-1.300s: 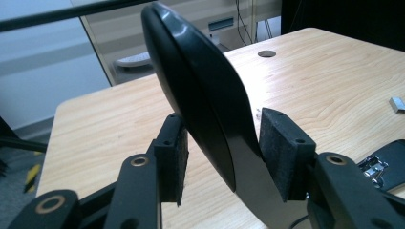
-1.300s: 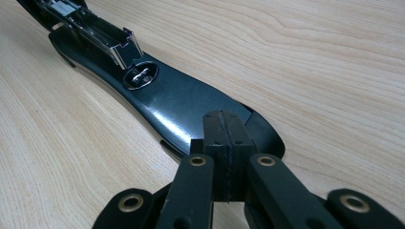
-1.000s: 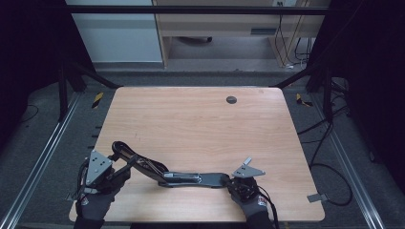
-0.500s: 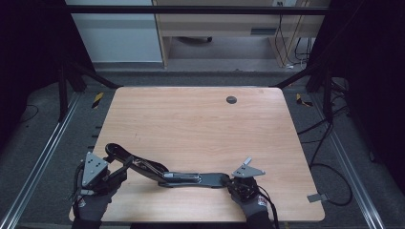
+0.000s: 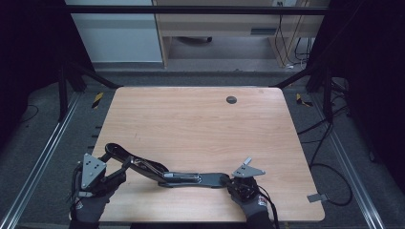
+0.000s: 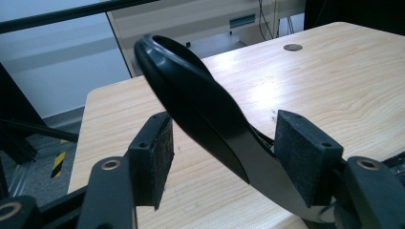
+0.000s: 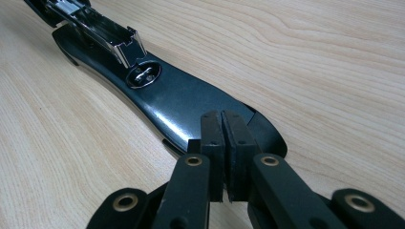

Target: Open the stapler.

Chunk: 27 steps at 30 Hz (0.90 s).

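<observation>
One opened stapler (image 5: 162, 172) lies crosswise; left gripper (image 5: 114, 175) just widened, right gripper (image 5: 233, 183) closed.

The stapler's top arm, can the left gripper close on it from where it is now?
Probably yes: the stapler's top arm already sits between the left gripper's jaws, which have just been opening, with nothing else in the gap.

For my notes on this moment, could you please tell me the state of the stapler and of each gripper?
Stapler: swung wide open, base flat on the table, top arm raised.
Left gripper: jaws just opening, apart around the top arm, left pad clear of it.
Right gripper: jaws together, pressing the base end down.
</observation>
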Each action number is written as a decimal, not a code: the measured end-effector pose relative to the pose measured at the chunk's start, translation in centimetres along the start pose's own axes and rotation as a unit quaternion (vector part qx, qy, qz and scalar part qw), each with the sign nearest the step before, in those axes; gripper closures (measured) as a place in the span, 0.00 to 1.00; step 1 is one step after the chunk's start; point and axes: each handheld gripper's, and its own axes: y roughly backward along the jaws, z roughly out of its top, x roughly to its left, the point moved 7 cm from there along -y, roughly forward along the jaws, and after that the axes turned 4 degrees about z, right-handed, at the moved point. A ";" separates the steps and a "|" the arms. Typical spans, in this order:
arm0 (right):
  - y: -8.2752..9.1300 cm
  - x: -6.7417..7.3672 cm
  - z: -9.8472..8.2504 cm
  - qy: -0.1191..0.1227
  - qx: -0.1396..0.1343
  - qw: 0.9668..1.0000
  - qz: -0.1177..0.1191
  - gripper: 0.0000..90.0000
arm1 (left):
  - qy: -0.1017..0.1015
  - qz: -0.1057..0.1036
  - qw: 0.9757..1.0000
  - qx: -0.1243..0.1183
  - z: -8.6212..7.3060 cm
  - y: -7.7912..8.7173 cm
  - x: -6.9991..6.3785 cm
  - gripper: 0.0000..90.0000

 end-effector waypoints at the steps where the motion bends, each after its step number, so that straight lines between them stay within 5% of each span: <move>1: 0.0 0.0 0.0 0.002 0.000 1.000 0.000 0.98 | 0.000 -0.001 1.000 0.000 0.0 0.1 0.0 0.42; 16: 0.3 -0.3 -0.1 -0.001 0.004 1.000 -0.001 0.93 | -0.016 -0.002 0.999 0.036 -2.7 0.9 -0.2 0.36; 27: 1.7 -1.0 0.7 0.003 -0.018 1.000 -0.013 0.87 | -0.021 0.003 0.998 0.064 -4.8 0.1 -0.3 0.35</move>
